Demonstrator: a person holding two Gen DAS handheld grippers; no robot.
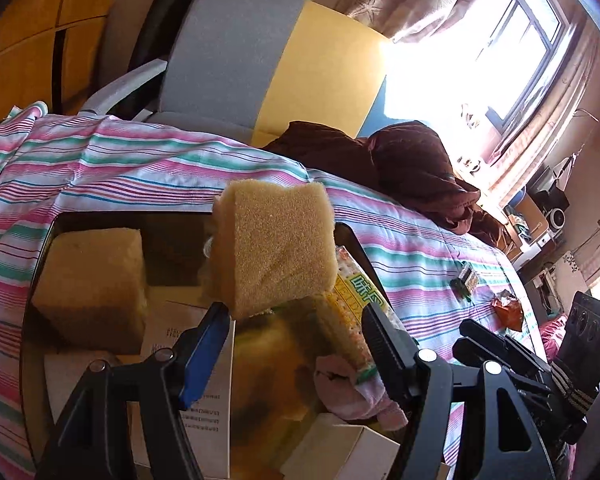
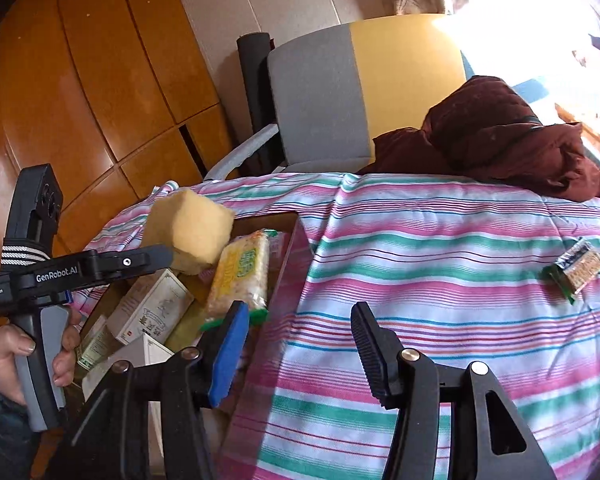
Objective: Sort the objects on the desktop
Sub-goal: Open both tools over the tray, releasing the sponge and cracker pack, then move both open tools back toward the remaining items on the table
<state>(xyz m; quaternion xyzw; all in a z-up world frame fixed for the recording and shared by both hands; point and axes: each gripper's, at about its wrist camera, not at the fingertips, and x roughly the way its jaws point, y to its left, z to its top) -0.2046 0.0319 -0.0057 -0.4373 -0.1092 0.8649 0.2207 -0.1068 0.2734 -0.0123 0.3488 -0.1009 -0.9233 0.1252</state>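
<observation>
My left gripper (image 1: 296, 316) is wide open; the sponge (image 1: 276, 244) is just in front, above the box (image 2: 296, 240). The right gripper (image 2: 296, 344), empty and wide, is nearer the snack packet (image 2: 578, 268).

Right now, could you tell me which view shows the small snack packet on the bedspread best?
The right wrist view: the packet lies unobstructed and fairly large on the striped bedspread. The left wrist view shows it smaller and darker.

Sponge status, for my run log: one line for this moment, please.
left tongs: open | sponge: above box | right tongs: open, empty
</observation>
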